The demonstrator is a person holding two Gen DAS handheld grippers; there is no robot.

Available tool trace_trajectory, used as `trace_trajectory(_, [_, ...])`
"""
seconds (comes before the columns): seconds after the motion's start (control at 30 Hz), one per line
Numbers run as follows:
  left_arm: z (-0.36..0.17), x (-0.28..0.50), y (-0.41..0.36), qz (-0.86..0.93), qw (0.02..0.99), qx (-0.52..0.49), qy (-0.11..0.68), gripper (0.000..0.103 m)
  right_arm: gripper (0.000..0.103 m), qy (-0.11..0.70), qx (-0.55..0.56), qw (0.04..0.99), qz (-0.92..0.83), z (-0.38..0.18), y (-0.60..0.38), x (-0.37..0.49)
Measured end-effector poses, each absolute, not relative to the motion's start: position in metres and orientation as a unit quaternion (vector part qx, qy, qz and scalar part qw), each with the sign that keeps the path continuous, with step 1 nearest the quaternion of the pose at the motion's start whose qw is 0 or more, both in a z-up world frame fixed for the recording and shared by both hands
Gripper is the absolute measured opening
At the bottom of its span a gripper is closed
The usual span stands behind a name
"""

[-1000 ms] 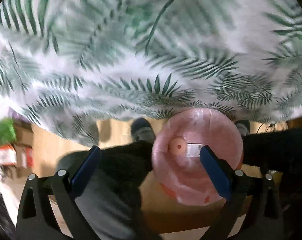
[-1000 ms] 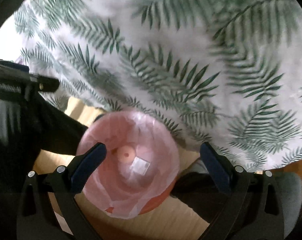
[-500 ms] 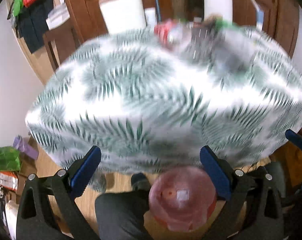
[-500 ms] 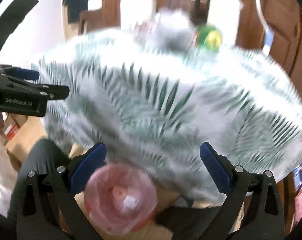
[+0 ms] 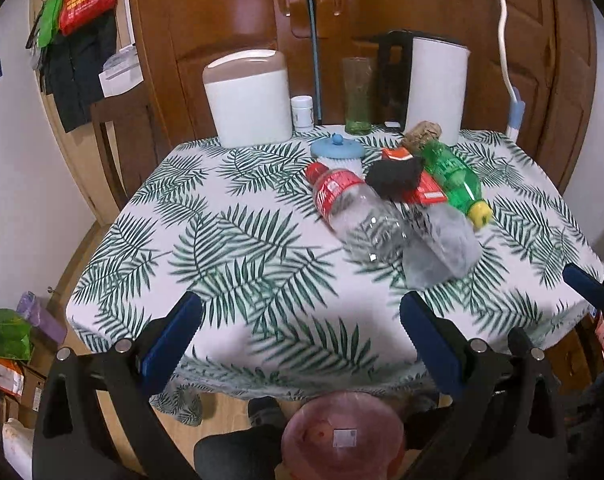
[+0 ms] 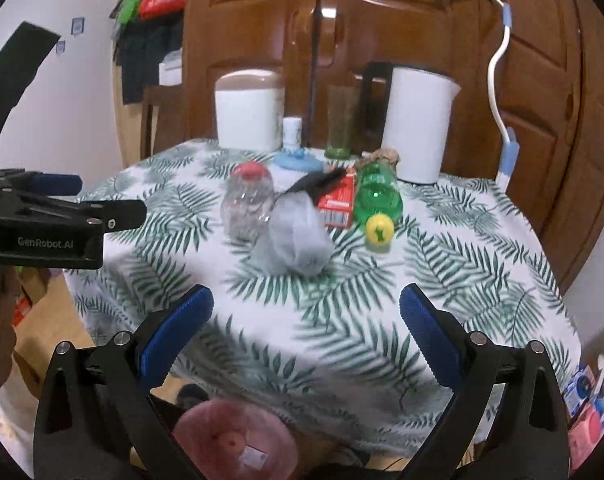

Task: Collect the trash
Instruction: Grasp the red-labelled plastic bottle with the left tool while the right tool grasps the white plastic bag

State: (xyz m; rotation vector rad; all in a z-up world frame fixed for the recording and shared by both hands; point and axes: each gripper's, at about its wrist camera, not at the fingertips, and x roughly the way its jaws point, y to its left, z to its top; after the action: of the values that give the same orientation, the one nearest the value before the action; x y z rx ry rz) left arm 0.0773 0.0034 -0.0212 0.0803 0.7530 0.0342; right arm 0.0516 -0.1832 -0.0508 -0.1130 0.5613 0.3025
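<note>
On the leaf-print table (image 5: 230, 248) lies a pile of trash: a clear bottle with a red label (image 5: 354, 208), a grey-white crumpled bag (image 5: 442, 244), a green bottle with a yellow cap (image 5: 454, 180), a red packet (image 5: 422, 188) and a black wad (image 5: 394, 178). The same pile shows in the right wrist view: clear bottle (image 6: 248, 204), grey bag (image 6: 298, 236), green bottle (image 6: 378, 200). My left gripper (image 5: 300, 332) and right gripper (image 6: 306, 324) are both open and empty, held at the table's near edge. A pink-lined bin (image 5: 342, 436) stands on the floor below them.
At the table's back stand a white container with a brown lid (image 5: 248, 98), a small white jar (image 5: 302, 111), a green glass (image 5: 358, 96), a white kettle (image 5: 436, 84) and a blue lid (image 5: 337, 149). Wooden doors are behind. Boxes and bags sit on the floor at left (image 5: 2, 340).
Both grippers have swung up from looking down at the tablecloth's edge and the bin to looking level across the tabletop at the trash pile. Both stay open.
</note>
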Motion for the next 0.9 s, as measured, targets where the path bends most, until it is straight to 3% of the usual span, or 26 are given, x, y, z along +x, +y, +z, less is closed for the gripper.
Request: trace_trajectory(0.9, [-0.065, 0.217, -0.020, 0.010, 0.901, 0.038, 0.433, 0.098, 0.097, 0.315, -0.061, 0.933, 0.162, -0.087, -0.163, 0.125])
